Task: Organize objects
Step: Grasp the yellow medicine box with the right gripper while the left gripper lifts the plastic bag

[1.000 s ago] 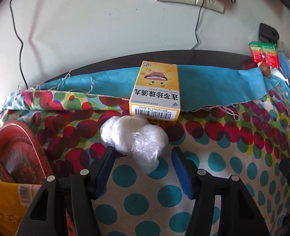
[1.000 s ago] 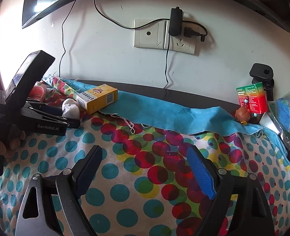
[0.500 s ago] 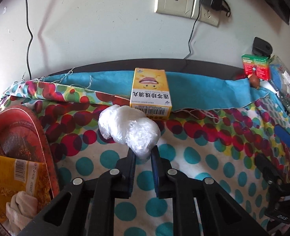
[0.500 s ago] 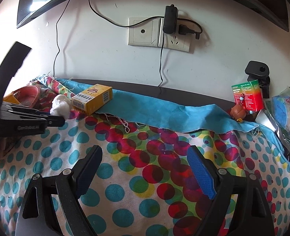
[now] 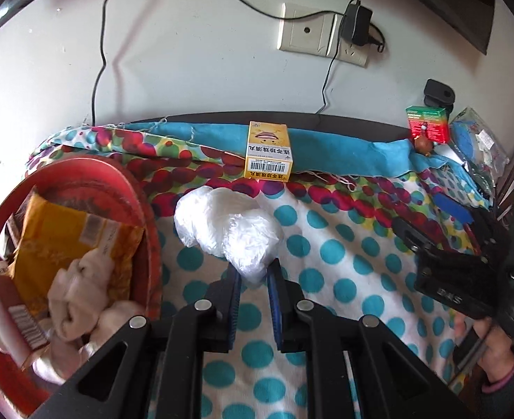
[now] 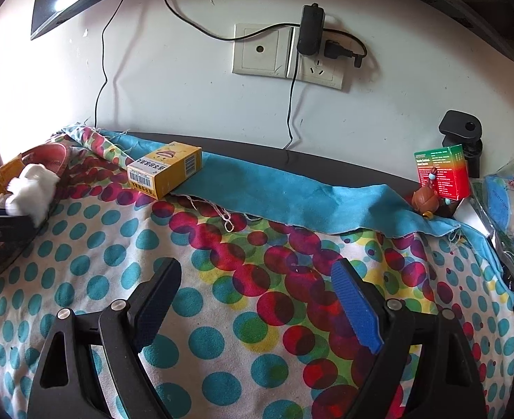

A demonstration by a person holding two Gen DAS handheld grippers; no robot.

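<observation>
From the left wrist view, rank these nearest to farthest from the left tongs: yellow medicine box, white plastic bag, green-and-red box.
1. White plastic bag, pinched between the left tongs.
2. Yellow medicine box, straight ahead on the blue cloth edge.
3. Green-and-red box, far right by the wall.

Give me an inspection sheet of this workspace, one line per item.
Surface: polka-dot cloth covers the table, with a teal cloth strip along the back.
Job's things: crumpled white plastic bag; red round basket holding packets and cloth; yellow medicine box lying flat.
Clutter: red-green box, small brown figurine, clear packets at right.
Grippers: left gripper shut on the bag; right gripper open, empty.
Cables: black adapter plugged into the wall socket, leads hanging down.
Surroundings: white wall; dark screen edge above.
</observation>
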